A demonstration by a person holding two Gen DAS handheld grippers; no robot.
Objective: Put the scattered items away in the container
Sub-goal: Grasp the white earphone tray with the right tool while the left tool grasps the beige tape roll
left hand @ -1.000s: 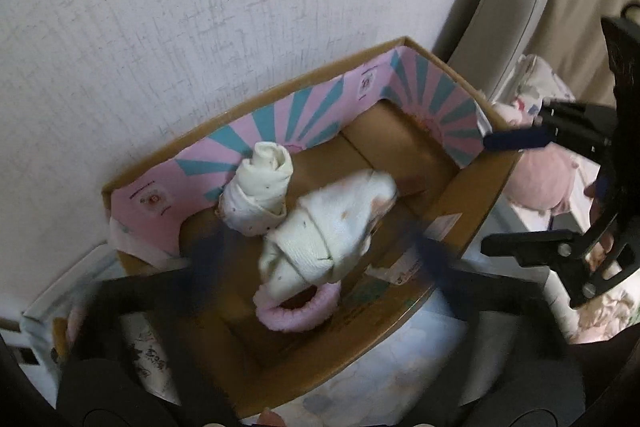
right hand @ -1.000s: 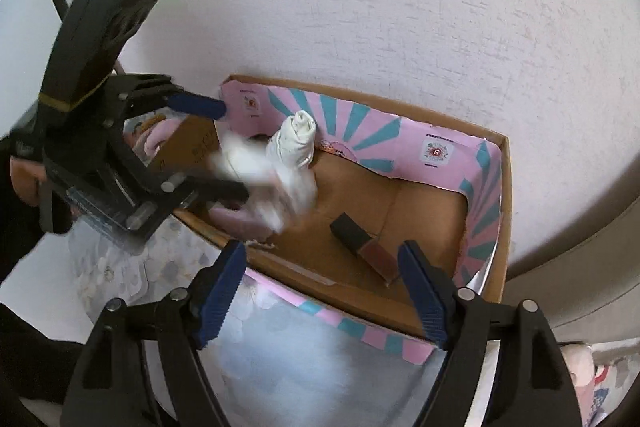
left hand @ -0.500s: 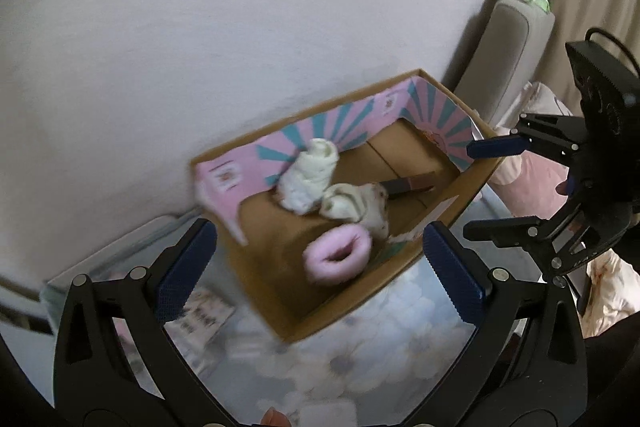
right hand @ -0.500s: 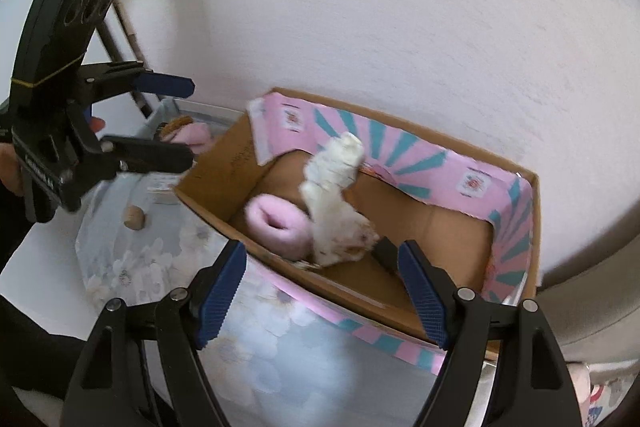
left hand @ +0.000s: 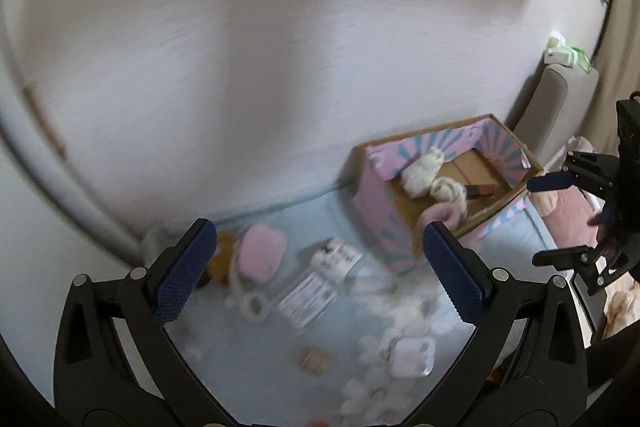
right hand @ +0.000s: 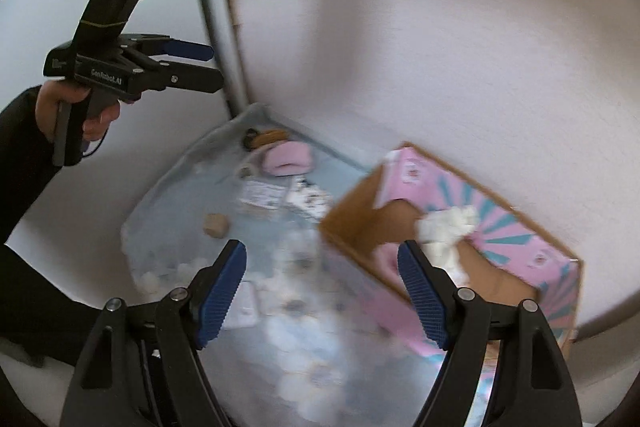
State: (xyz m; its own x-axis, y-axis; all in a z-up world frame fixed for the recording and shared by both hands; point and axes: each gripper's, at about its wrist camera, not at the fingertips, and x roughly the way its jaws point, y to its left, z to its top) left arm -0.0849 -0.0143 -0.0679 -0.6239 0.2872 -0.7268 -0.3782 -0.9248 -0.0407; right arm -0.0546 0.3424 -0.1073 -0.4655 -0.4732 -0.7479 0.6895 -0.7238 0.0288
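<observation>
The cardboard box (left hand: 372, 211) with pink, teal-rayed lining stands against the wall. In it lie two white cloth rolls (left hand: 424, 169), a pink ring (left hand: 440, 215) and a dark stick (left hand: 482, 190). My left gripper (left hand: 320, 267) is open and empty, raised above the blue mat left of the box. Loose on the mat are a pink pouch (left hand: 260, 251), a brown item (left hand: 222, 255), printed cards (left hand: 316, 283) and a small tan block (left hand: 316, 361). My right gripper (right hand: 320, 267) is open and empty too, above the mat before the box (right hand: 360, 287).
A hand holds the left gripper (right hand: 200, 65) high at the left, near a grey pole (right hand: 208, 7). The right gripper (left hand: 560, 219) hangs right of the box. A white item (left hand: 412, 359) lies on the flowered mat. A grey chair back (left hand: 560, 107) stands beyond the box.
The left gripper let a white cloth roll go into the box, then lifted back and swung left. The right gripper also drew back and left. Both views now take in the mat.
</observation>
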